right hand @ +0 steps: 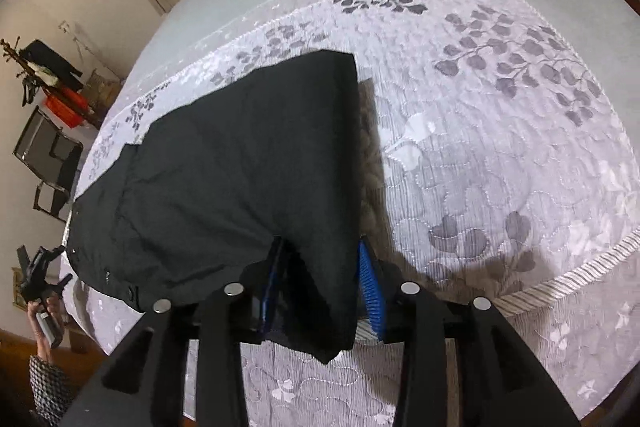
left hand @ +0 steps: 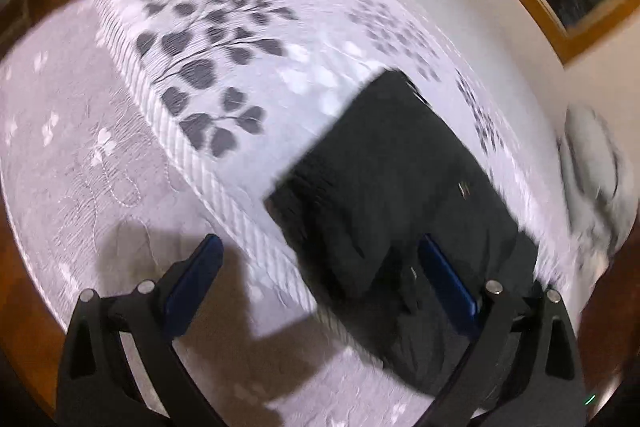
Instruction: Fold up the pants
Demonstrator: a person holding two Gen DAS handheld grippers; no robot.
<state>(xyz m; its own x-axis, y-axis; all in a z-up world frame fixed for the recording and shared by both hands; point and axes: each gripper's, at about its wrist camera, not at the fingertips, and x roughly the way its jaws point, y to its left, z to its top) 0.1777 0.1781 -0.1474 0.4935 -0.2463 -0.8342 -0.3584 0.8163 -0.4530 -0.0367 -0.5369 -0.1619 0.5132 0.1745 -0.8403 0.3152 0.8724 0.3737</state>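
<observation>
Mid-fold: black pants on bed gripped by right tongs, lower centre; left tongs wide, empty. Next: fold laid over, released.

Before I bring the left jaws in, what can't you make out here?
- Left wrist view: motion blur smears the black pants; layers and edges unreadable.
- Right wrist view: how much cloth the right gripper pinches is hidden by the draped pants.
- Right wrist view: the pants' underside and the quilt beneath.

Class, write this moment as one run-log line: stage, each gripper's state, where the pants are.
stage: fold under way | right gripper: shut on black pants, edge lifted | left gripper: open, holding nothing | pants: on floral bedspread
</observation>
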